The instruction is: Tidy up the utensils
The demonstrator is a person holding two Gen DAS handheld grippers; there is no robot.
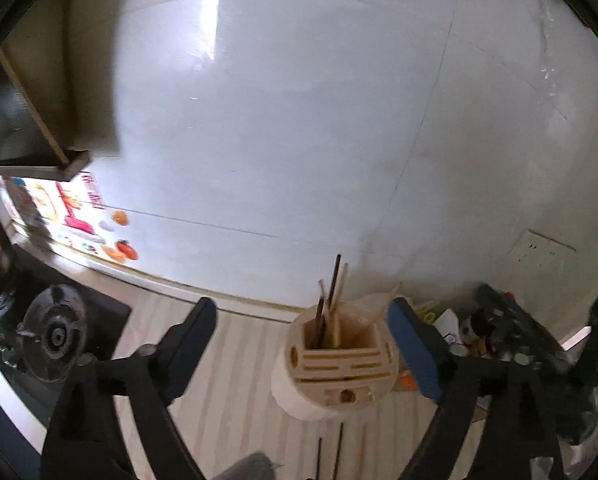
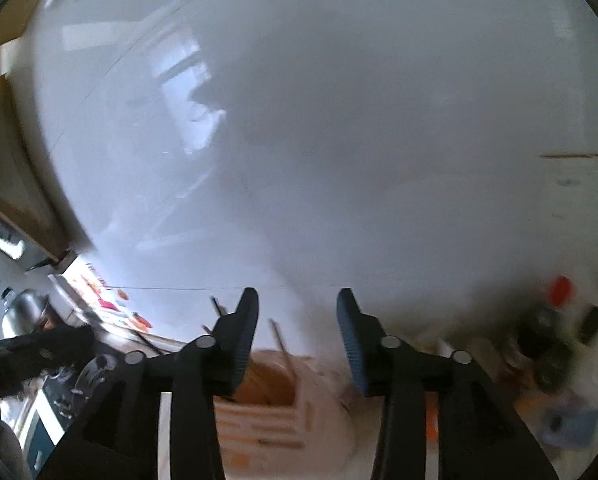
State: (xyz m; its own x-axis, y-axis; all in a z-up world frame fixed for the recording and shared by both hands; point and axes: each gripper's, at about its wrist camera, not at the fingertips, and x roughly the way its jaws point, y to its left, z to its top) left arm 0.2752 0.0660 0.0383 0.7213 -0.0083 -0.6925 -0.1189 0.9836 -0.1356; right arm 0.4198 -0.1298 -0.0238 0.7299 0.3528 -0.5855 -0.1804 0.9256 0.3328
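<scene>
While both claws are hovering over the desk, the scene is reading like this:

Left claw: the left claw is standing wide open and gripping nothing; its two fingers are spreading well apart above the striped desk.

Holder: the wooden holder is standing upright on the desk between the left fingers, nearer the right one, whose blue pad is sitting just beside its rim; I cannot tell whether they are touching.

Chopsticks: several chopsticks are sticking up out of the holder, one dark and the rest pale; blur is keeping me from counting them exactly. Three thin sticks, two dark and one pale, are lying on the desk just below the holder.

Right claw: the right claw is also gaping open, holding nothing. In its blurred view the holder is sitting below and between the fingers, with one stick leaning out of it.

Edges: the white tiled wall is rising right behind the holder. A stove burner is lying well to the left, and clutter is crowding the right side.

Room: open striped desk is stretching left of the holder toward the burner.
</scene>
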